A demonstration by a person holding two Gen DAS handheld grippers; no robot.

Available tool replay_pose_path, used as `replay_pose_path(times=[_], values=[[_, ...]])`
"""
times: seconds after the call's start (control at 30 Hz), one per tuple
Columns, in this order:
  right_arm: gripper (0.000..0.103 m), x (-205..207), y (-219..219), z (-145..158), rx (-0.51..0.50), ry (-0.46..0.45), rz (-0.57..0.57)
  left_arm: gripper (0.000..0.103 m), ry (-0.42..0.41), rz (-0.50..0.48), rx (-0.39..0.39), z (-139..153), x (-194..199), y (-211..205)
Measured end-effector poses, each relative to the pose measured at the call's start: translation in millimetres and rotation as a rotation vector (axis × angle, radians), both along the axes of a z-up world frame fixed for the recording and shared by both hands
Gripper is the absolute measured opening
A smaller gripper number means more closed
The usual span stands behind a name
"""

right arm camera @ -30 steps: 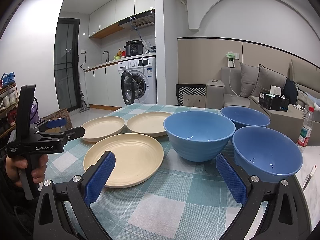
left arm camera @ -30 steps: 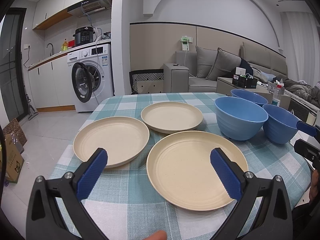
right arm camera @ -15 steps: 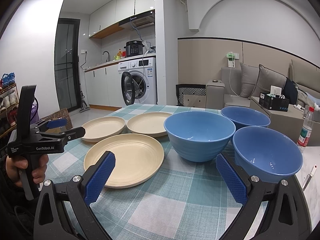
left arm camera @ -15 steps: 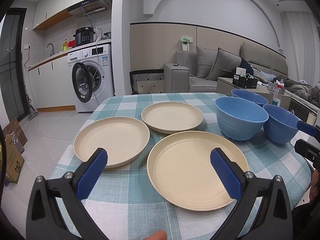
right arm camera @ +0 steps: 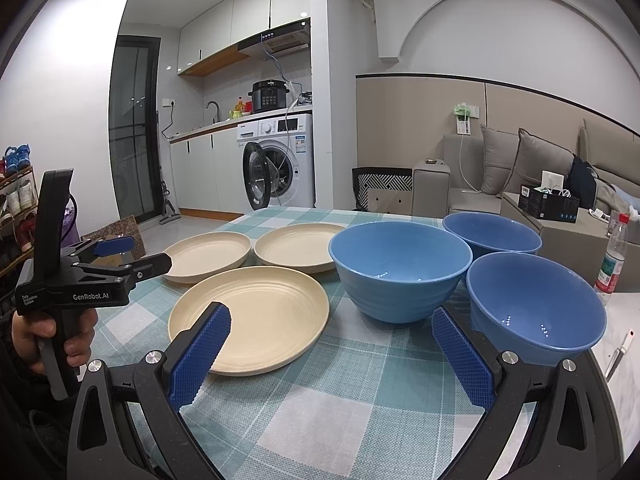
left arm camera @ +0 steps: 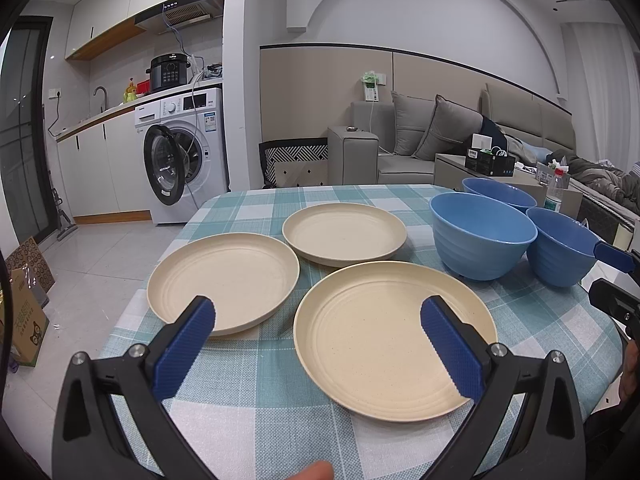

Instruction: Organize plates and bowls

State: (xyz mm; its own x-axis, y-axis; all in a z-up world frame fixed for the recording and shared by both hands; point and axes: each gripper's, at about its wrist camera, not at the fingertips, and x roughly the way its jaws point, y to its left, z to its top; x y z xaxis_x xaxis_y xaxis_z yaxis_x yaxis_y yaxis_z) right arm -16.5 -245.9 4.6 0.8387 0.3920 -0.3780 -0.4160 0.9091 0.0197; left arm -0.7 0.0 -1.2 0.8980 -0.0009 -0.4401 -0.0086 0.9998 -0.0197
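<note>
- Left gripper: fingers spread wide, holding nothing, above the near edge of the checked surface.
- Right gripper: fingers also wide apart and empty, low over the cloth.
- Three cream plates lie flat on the left: near plate, left plate, far plate, rims close together.
- Three blue bowls stand upright on the right: middle bowl, near bowl, far bowl, clustered just beside one another.
</note>
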Motion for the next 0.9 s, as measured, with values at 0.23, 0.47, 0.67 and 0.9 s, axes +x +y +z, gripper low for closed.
replay_pose_path(times=[0.23, 0.47, 0.67, 0.9], values=[[0.103, 0.0, -0.2, 0.0, 0.0, 0.0, 0.0, 0.103, 0.001, -0.001, 0.0, 0.1, 0.0, 0.0], [0.103, -0.2, -0.4, 0.1, -0.001, 0.001, 0.0, 0.103, 0.001, -0.001, 0.0, 0.1, -0.2, -0.2], [0.103, 0.2, 1.2, -1.8, 0.0, -0.001, 0.001, 0.103, 0.005, 0.0, -0.002, -1.9, 0.2, 1.9], [0.103, -0.7, 0.9, -2.3, -0.003, 0.0, 0.005, 0.103, 0.005, 0.002, 0.001, -3.2, 0.4, 3.7]])
